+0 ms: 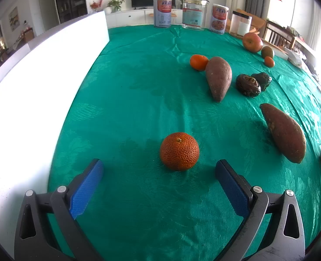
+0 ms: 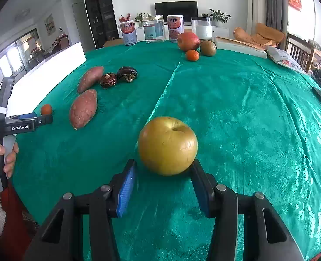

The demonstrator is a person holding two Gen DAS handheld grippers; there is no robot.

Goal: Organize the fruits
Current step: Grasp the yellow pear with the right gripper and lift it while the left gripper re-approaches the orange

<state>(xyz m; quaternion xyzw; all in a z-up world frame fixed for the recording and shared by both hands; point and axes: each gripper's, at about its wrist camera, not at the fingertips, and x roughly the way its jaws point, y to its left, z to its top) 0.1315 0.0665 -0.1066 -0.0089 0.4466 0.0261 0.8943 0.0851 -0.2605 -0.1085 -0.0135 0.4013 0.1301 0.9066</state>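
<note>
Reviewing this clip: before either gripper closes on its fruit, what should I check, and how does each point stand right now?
1. Left gripper open wide enough for the mandarin: ok.
2. Mandarin between the left fingers: not ok, it lies just ahead of the tips.
3. Right gripper open around the yellow-green apple: ok, the tips flank its near side.
4. Right fingers touching the apple: cannot tell.
5. Nearest sweet potato apart from the apple: ok.
6. Green tablecloth flat under the apple: ok.
</note>
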